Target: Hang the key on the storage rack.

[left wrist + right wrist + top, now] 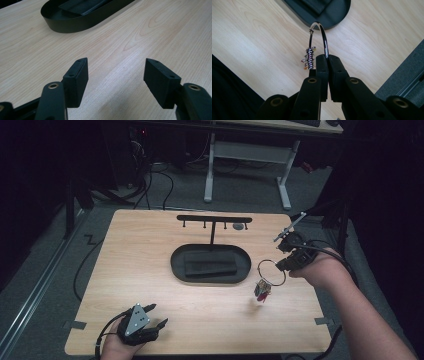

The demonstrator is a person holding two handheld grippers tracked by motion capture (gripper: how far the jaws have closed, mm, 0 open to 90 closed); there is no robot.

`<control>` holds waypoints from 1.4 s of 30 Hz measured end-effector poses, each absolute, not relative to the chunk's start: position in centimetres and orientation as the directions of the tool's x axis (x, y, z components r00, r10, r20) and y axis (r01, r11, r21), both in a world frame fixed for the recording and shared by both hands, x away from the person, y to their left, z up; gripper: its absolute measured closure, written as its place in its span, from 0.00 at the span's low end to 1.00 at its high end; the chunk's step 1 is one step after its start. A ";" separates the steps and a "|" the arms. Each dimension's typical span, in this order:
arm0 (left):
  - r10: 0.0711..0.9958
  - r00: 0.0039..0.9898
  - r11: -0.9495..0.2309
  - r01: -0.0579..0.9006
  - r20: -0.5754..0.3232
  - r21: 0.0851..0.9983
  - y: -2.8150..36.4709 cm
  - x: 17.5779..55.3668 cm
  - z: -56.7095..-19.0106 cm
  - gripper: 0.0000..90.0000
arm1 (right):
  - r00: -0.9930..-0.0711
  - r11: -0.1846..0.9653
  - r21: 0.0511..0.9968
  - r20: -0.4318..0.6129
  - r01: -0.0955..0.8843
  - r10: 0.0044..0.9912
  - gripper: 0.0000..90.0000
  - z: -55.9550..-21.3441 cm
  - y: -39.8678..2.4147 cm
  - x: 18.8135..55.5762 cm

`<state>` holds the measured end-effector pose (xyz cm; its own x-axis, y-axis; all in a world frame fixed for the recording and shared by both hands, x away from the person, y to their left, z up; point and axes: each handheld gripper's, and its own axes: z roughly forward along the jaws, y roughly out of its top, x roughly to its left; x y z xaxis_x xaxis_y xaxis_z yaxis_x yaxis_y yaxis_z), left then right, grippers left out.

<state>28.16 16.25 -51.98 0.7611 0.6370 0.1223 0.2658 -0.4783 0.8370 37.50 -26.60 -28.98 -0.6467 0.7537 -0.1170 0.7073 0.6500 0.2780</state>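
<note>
The right gripper (286, 264) is clamped on a metal ring (270, 271), pinching its wire edge between the closed jaws, so the ring stands out beyond the tips with a small cluster of charms (262, 290) dangling below it, clear of the bench (150, 310). It hangs just to the right of the black oval tray (176, 265). Down at the near left corner, the left gripper (157, 316) rests with its jaws wide apart and nothing between them, well away from the ring.

Right tool (286, 265) clamps metal ring (271, 272) above table (150, 285); left tool (159, 316) open, near edge.
</note>
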 end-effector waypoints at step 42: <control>0.600 0.788 -0.505 0.239 0.139 0.829 15.7 28.6 -52.2 0.40 | -0.628 0.632 0.335 -0.136 0.699 0.767 0.98 -28.7 -22.0 47.5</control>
<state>28.55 15.71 -52.24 0.7877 0.6002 0.1391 0.2386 -0.5054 0.8293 47.53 -22.00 -28.69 -0.6276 0.7665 -0.1362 0.6991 0.6319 0.3346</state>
